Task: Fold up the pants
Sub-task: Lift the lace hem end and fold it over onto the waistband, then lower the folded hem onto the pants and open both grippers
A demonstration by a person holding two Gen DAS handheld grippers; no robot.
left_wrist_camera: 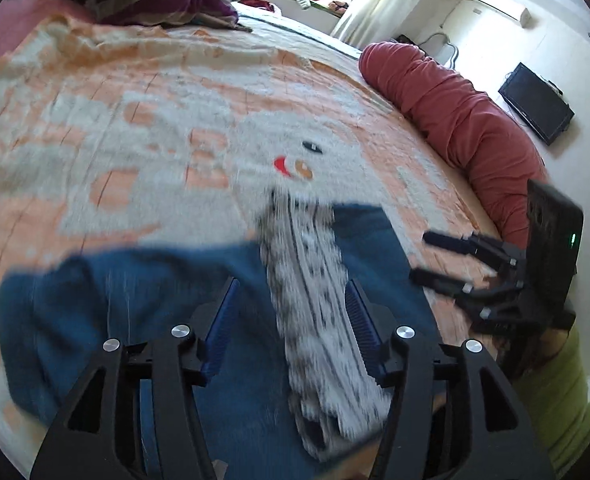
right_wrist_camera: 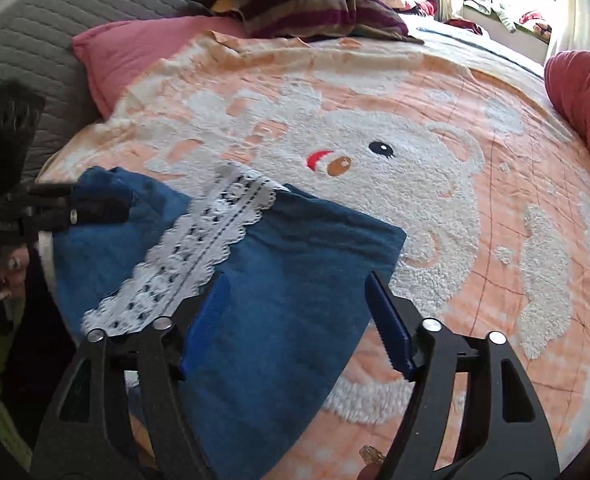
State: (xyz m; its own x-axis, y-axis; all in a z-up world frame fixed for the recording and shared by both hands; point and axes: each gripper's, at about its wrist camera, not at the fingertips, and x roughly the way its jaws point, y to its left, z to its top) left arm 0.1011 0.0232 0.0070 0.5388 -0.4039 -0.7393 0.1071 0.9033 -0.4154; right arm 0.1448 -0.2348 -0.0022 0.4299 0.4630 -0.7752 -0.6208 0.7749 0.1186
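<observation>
Just below and ahead of the right gripper [right_wrist_camera: 299, 320], jaws standing wide with nothing pinched, lie the pants [right_wrist_camera: 279, 280], folded into a blue packet on the blanket [right_wrist_camera: 475, 200]. Their lace strip [right_wrist_camera: 199, 248] runs up and to the left of its left finger. The left gripper [left_wrist_camera: 291, 320] also stands open over the same cloth, the strip passing between its fingers without being pressed. Beyond the pants is the bear pattern, then pillows [right_wrist_camera: 311, 4] far off.

Risk, as I judge it: either finger could snag the lace on leaving and drag the fold open, and the packet sits near the bed edge, so a nudge could slide it off
</observation>
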